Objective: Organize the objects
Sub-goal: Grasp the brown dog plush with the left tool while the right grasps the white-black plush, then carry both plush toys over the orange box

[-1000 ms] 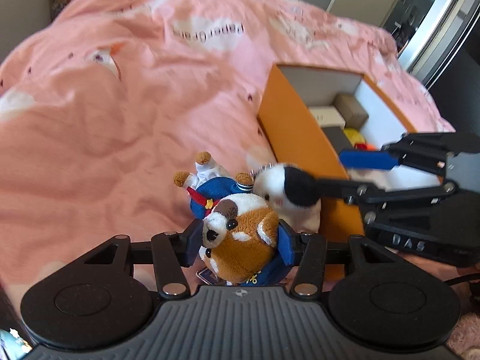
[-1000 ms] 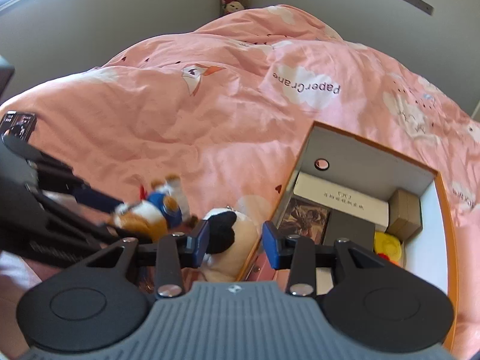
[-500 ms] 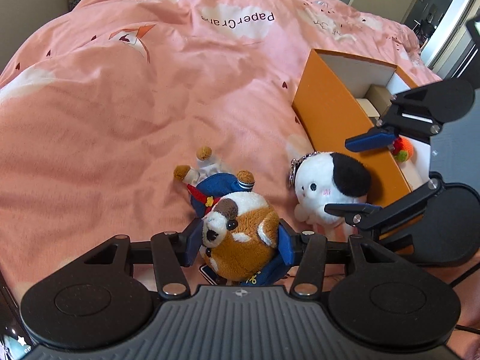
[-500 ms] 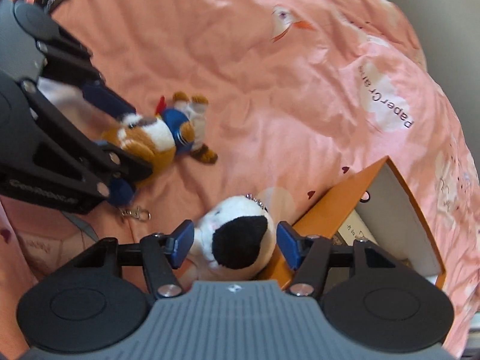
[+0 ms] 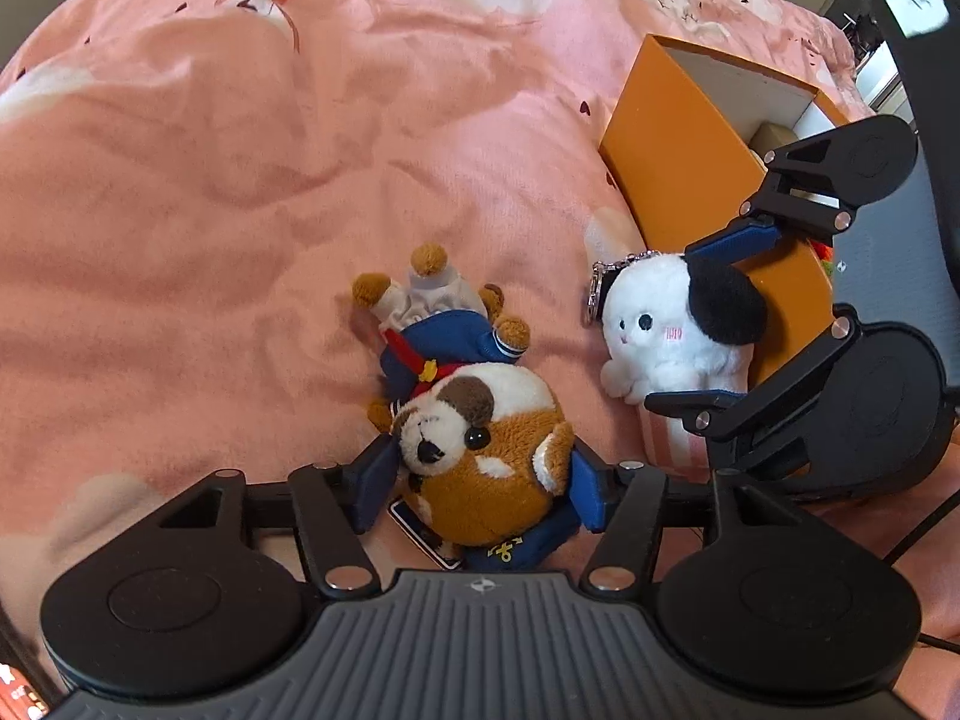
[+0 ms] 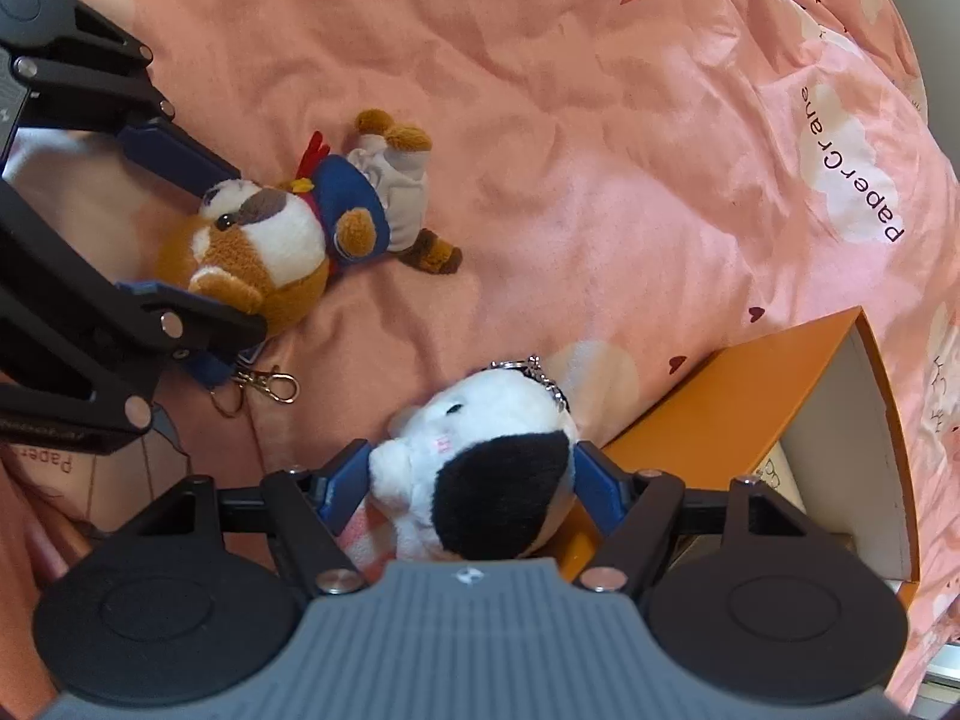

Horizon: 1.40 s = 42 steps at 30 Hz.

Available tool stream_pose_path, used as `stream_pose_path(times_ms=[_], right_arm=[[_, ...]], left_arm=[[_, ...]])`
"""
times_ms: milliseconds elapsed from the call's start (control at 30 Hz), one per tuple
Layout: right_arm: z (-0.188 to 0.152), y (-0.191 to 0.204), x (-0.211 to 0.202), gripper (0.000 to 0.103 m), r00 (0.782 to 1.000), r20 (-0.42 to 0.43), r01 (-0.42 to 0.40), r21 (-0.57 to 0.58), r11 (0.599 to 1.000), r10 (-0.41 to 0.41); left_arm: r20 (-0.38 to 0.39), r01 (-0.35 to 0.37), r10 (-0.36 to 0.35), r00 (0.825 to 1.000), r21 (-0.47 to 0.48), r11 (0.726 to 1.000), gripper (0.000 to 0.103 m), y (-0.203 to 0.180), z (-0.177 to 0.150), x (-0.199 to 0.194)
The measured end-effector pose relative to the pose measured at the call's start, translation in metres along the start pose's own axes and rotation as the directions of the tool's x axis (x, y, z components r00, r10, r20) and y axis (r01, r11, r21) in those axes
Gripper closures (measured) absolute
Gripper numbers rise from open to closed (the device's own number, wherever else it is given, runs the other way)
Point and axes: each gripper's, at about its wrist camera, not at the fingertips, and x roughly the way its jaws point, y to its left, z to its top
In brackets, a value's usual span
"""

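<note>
A brown-and-white dog plush (image 5: 480, 420) in a blue sailor outfit lies on the pink duvet (image 5: 240, 180). Its head is between the fingers of my left gripper (image 5: 480, 483), whose jaws are opening, the pads just off the fur. A white plush (image 6: 480, 450) with a black ear and a keychain lies against the outer wall of the orange box (image 6: 720, 414). My right gripper (image 6: 471, 486) straddles it with its jaws opening. The right wrist view also shows the dog plush (image 6: 270, 240) inside the left gripper (image 6: 237, 246). From the left wrist the right gripper (image 5: 678, 327) spans the white plush (image 5: 666, 330).
The orange box (image 5: 678, 138) has white inner walls and small items inside, mostly hidden. A metal clasp (image 6: 270, 387) lies beside the dog. A pink striped item (image 5: 666, 444) sits under the white plush. Rumpled duvet spreads beyond both toys.
The right gripper rolled and came down over the white plush, and its jaws widened a lot. The left gripper sank with the dog onto the duvet and its jaws spread.
</note>
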Motion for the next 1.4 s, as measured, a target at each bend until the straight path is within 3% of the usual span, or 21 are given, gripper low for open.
stream_pose_path(times_ms=[233,567,933,1100,1267,1400], right_arm=[[-0.006,0.0,-0.008,0.045,0.998,0.064,0.02,0.033,0.999,-0.023],[-0.021,-0.002,-0.055,0.046,0.972,0.225,0.052,0.092,0.994,-0.072],[-0.045,-0.025,-0.12,0.046,0.929,0.354,0.049,0.161,0.986,-0.104],[-0.067,-0.04,-0.15,0.046,0.918,0.375,0.049,0.21,0.977,-0.127],[-0.095,-0.059,-0.169,0.046,0.92,0.362,0.05,0.27,0.962,-0.15],[-0.116,-0.067,-0.172,0.046,0.935,0.308,0.082,0.291,0.953,-0.174]], left_arm=[[0.04,-0.015,0.014,0.999,0.025,1.0,0.039,-0.007,-0.002,-0.006],[0.151,-0.011,0.003,0.988,0.055,0.998,0.041,-0.019,-0.001,-0.029],[0.319,0.032,-0.056,0.946,0.078,0.996,0.041,-0.042,0.016,-0.072],[0.372,0.093,-0.132,0.919,0.123,0.988,0.041,-0.064,0.028,-0.094],[0.385,0.172,-0.236,0.892,0.193,0.966,0.041,-0.095,0.037,-0.105],[0.368,0.244,-0.323,0.872,0.246,0.938,0.041,-0.121,0.044,-0.103]])
